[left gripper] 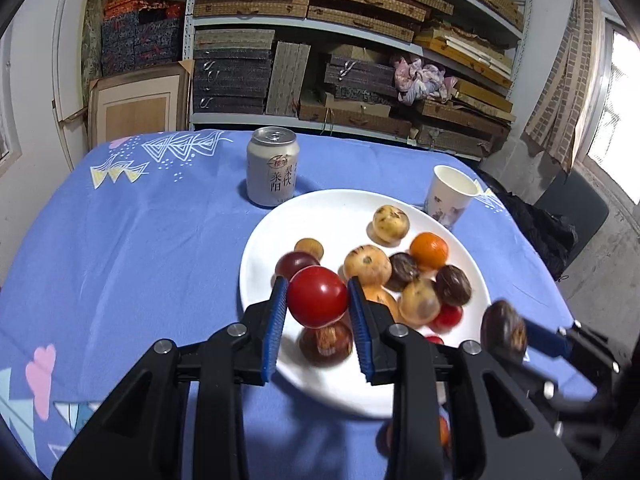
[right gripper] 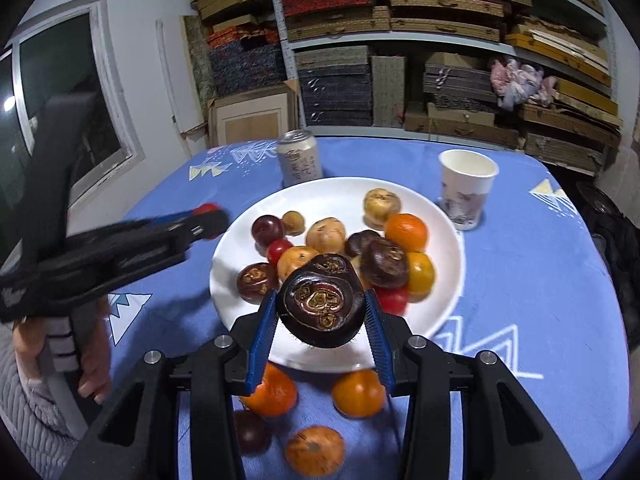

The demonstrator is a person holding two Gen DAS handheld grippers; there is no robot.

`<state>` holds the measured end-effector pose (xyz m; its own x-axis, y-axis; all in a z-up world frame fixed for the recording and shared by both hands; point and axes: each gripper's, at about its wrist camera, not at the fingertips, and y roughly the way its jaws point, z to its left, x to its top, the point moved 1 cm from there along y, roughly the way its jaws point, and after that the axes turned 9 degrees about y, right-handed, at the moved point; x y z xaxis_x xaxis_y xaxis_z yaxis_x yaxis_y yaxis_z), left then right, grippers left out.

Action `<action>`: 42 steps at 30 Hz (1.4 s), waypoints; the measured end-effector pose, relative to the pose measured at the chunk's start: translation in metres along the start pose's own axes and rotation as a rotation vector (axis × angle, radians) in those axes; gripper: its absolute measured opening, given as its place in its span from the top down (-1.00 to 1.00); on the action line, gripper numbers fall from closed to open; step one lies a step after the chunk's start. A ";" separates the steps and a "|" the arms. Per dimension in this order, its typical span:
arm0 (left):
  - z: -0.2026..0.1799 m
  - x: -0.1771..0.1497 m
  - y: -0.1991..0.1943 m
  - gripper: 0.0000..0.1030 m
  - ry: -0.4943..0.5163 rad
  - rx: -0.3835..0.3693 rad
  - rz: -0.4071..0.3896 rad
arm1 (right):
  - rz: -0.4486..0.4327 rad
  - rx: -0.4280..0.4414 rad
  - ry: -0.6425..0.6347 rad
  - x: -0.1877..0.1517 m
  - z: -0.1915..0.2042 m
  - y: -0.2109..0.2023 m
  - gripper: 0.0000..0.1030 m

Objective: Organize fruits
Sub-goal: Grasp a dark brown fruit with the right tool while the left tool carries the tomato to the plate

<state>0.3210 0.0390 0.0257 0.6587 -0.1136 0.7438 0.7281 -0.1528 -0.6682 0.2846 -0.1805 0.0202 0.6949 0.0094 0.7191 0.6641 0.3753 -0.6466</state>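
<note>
A white plate on the blue tablecloth holds several fruits: oranges, tan ones, dark brown ones, small red ones. My left gripper is shut on a red tomato and holds it above the plate's near left part. It also shows in the right wrist view, left of the plate. My right gripper is shut on a dark brown water chestnut above the plate's near edge. It also shows in the left wrist view, at the plate's right.
A drink can stands behind the plate, a paper cup to its back right. Two oranges, another orange fruit and a dark fruit lie on the cloth before the plate. Shelves of boxes stand behind.
</note>
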 end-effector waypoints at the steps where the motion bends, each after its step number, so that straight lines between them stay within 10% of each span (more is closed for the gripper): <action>1: 0.000 0.006 0.009 0.41 0.012 0.007 0.006 | 0.002 0.002 -0.010 0.001 0.003 0.002 0.15; 31: -0.018 0.042 0.105 0.41 0.092 0.115 0.023 | 0.110 -0.004 -0.064 0.001 0.005 0.059 0.12; 42: -0.021 0.036 0.082 -0.05 0.103 0.169 -0.009 | 0.062 0.009 -0.043 0.005 0.003 0.040 0.02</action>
<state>0.4004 0.0017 -0.0018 0.6358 -0.2141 0.7416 0.7608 0.0122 -0.6488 0.3143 -0.1630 -0.0012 0.7223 0.0724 0.6878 0.6172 0.3811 -0.6883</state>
